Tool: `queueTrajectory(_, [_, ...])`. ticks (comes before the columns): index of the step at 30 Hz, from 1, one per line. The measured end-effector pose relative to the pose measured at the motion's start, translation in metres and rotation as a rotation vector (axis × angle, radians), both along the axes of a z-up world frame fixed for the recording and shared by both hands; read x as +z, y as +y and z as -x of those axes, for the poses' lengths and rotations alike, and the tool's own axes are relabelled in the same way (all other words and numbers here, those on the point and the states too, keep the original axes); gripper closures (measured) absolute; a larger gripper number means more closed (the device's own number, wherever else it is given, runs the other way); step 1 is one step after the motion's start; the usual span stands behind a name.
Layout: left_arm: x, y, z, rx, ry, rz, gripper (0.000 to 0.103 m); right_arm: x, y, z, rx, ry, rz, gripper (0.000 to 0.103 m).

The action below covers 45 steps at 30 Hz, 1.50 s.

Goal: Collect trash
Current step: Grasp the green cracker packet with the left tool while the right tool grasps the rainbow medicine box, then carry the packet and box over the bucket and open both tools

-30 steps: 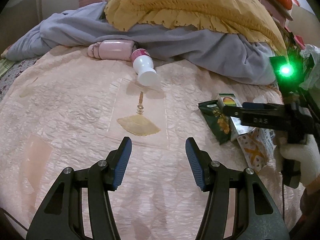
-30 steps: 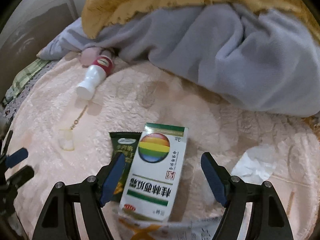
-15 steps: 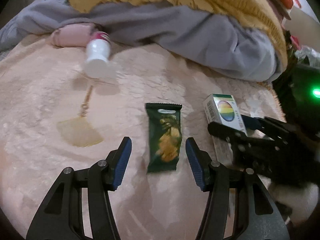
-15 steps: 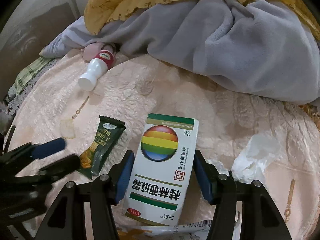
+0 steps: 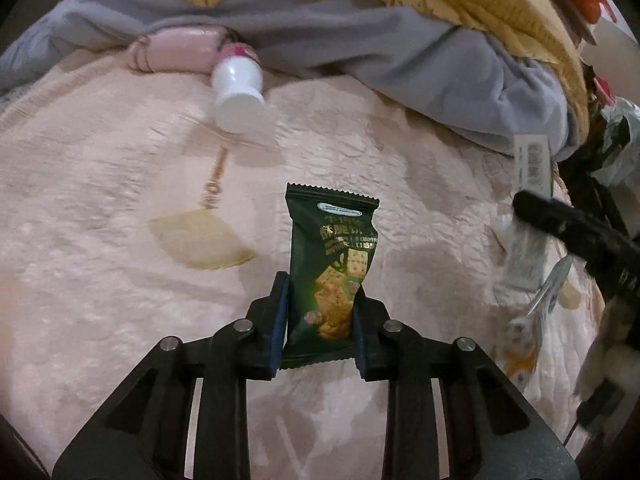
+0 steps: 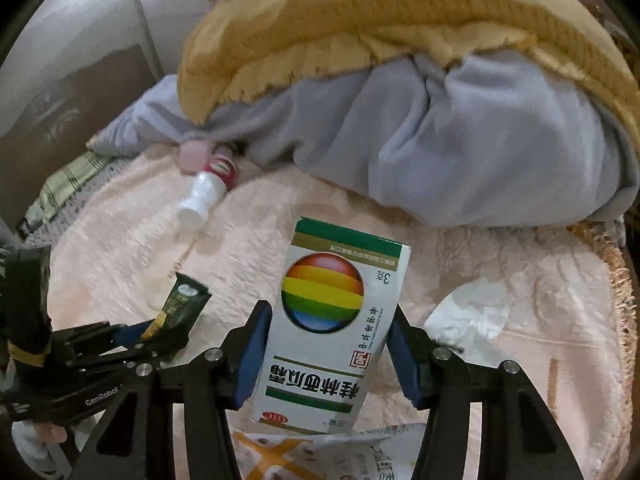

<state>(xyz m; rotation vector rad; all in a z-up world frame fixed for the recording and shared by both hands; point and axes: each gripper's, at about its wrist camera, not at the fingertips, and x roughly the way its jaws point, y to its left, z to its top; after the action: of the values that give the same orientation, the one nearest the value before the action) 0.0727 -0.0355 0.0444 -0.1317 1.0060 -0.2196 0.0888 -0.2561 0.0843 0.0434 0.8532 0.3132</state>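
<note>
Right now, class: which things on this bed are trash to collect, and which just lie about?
Trash:
- dark green cracker packet
- white rainbow-printed carton
- white plastic bottle
- crumpled white tissue

Lying about:
- grey fleece blanket
- mustard knitted blanket

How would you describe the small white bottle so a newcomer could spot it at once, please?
On the peach bedspread, look along the edge of the grey blanket. The white bottle lies there on its side beside a pink pouch, the only item with a red-banded label.

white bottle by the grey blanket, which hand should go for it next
Left, probably. The white bottle lies just beyond the left gripper, on that side of the bed. But both are busy: left jaws are closing on the green cracker packet, right gripper on the medicine box.
</note>
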Motion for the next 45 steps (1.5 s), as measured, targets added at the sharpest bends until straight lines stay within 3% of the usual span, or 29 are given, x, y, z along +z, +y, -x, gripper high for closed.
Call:
queueTrajectory(6, [0.030, 0.002, 0.041, -0.039, -0.073, -0.004, 0.079, 0.036, 0.004, 0.042, 0.023, -0.068, 0.002, 0.049])
queueTrajectory(18, [0.078, -0.042, 0.104, -0.139, -0.170, 0.004, 0.079, 0.086, -0.023, 0.141, -0.007, -0.163, 0.044, 0.049])
queueTrajectory(30, [0.102, -0.131, 0.137, -0.311, -0.225, -0.005, 0.079, 0.089, -0.089, 0.208, -0.140, -0.153, 0.101, 0.049])
queueTrajectory(45, [0.113, -0.275, 0.168, -0.581, -0.256, -0.044, 0.079, 0.078, -0.213, 0.273, -0.377, -0.114, 0.144, 0.049])
